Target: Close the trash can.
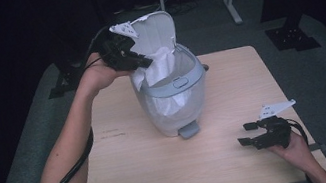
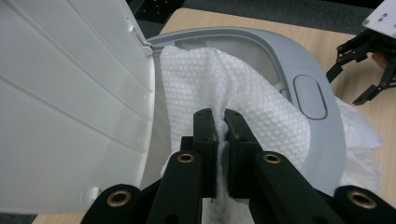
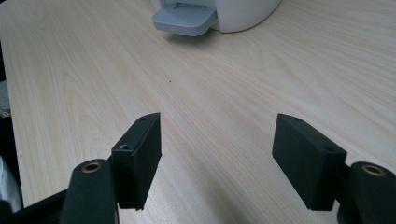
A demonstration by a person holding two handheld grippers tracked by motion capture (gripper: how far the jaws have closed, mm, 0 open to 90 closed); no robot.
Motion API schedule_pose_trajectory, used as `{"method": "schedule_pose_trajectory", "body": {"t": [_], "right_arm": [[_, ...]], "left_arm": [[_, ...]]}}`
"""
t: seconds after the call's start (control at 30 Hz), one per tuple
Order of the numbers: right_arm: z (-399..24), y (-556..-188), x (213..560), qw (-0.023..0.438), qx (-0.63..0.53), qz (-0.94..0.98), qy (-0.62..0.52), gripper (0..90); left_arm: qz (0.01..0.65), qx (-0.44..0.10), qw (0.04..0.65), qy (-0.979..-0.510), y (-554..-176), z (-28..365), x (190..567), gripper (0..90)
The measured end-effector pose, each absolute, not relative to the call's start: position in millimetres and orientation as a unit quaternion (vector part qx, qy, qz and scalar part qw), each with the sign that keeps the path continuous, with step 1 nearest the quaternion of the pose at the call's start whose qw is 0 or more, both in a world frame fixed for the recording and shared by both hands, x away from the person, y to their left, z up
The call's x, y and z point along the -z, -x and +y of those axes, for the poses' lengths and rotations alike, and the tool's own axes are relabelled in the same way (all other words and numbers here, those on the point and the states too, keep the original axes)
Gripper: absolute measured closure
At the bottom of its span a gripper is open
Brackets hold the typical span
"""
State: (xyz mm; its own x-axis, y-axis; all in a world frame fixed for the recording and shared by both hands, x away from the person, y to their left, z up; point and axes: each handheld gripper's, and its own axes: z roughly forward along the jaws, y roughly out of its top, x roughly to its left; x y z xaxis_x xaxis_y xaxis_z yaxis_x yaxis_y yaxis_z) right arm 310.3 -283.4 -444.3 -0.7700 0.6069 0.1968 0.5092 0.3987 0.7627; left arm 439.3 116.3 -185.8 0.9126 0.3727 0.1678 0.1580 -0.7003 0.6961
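Two claws work at the wooden worktop point(image 1: 134, 167): nearest, the right claw point(image 1: 248, 133) rests with jaws spread wide, holding nothing. Farther off, the left claw point(image 2: 221, 122) pinches the white textured liner point(image 2: 261, 107) at the rim of the pedal bin point(image 1: 184, 80), whose lid point(image 1: 155, 29) stands open.

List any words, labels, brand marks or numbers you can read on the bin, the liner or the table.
No text can be read.
Table: faint dark marks near its left edge, too small and blurred to read.
Bin, its lid and the white liner: no print visible.
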Motion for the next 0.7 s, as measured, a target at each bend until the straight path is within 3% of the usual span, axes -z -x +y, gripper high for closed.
{"method": "schedule_pose_trajectory", "body": {"t": [0.7], "right_arm": [[-284.5,-310.3,445.2,0.056,-0.436,0.834,-0.335,32.1]], "left_arm": [[0.141,-0.134,0.348,-0.917,-466.4,86.4,205.6,83.5]]}}
